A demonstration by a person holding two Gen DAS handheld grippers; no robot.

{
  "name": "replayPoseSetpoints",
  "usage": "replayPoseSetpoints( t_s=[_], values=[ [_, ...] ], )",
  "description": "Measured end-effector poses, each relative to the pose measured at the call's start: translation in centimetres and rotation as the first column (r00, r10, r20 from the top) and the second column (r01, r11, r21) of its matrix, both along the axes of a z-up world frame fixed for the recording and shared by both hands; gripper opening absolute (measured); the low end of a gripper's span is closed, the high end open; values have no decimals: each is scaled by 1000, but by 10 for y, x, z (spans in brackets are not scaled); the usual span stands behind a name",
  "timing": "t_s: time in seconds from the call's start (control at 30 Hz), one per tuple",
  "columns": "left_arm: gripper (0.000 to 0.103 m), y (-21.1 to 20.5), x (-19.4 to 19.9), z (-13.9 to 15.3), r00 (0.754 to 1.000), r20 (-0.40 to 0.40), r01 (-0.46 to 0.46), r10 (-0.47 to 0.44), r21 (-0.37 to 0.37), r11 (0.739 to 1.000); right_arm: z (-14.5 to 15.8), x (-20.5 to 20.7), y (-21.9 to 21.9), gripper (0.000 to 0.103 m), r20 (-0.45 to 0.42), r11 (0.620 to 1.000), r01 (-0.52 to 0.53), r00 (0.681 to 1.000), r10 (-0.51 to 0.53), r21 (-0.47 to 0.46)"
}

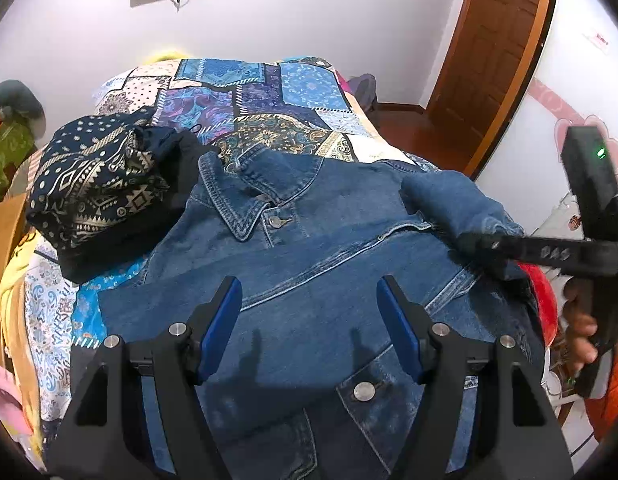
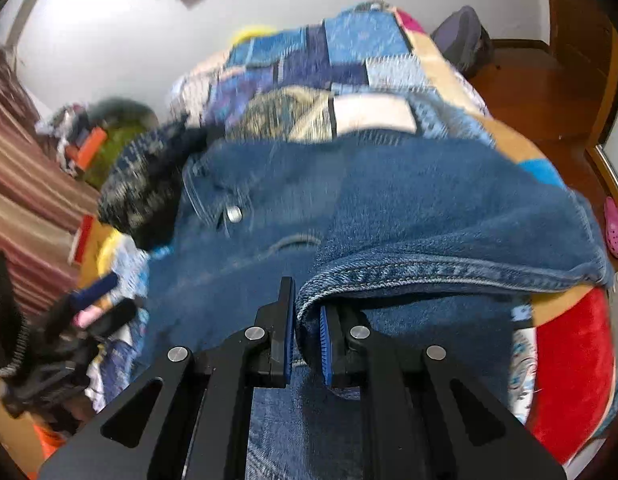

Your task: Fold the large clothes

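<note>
A blue denim jacket (image 1: 309,264) lies front up on the patchwork bed cover (image 1: 245,96), collar toward the far left. My left gripper (image 1: 309,300) is open and empty, hovering over the jacket's chest. My right gripper (image 2: 307,320) is shut on the jacket's sleeve (image 2: 429,240) at its stitched hem and holds it lifted and folded over the body. In the left wrist view the right gripper (image 1: 473,242) reaches in from the right, with the sleeve (image 1: 453,200) draped over its tip. The right wrist view is blurred.
A folded dark patterned garment (image 1: 101,192) lies on the bed left of the collar. A red cushion (image 2: 573,380) sits at the bed's right edge. A wooden door (image 1: 489,40) and floor lie beyond, and a white wall is behind the bed.
</note>
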State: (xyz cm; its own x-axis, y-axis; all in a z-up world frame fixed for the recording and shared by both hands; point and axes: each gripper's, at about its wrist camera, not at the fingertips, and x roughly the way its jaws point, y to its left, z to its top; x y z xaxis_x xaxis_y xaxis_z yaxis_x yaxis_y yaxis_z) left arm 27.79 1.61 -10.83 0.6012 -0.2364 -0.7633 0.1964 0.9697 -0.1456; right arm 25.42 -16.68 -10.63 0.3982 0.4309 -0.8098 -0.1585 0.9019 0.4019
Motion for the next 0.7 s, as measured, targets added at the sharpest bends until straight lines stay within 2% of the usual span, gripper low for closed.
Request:
replayPoseSetpoints(
  t_s=[0.2,0.27,0.33,0.37,0.43,0.6,0.7],
  values=[
    [69,3,-2,-2,1000,2,-14,14,7,1000,8,-7,-7,16,-16,1000,-14,1000,14,-2],
    [69,2,-2,-1,1000,5,-16,16,10,1000,13,-9,-2,25,-15,1000,-22,1000,22,-5],
    [69,0,-2,0,1000,10,-15,15,10,1000,19,-14,-6,42,3,1000,-28,1000,28,0],
    [69,0,-2,1,1000,14,-15,15,10,1000,21,-16,-7,46,15,1000,-25,1000,25,3],
    [69,-3,-2,2,1000,24,-15,14,15,1000,29,-21,-15,53,45,1000,0,999,0,-1],
    [69,-8,-3,5,999,34,0,-1,26,1000,43,-27,-45,55,102,995,104,989,-104,10],
    [69,-11,-1,4,999,36,3,-4,32,999,47,-26,-62,65,130,983,185,974,-184,2]
  ],
)
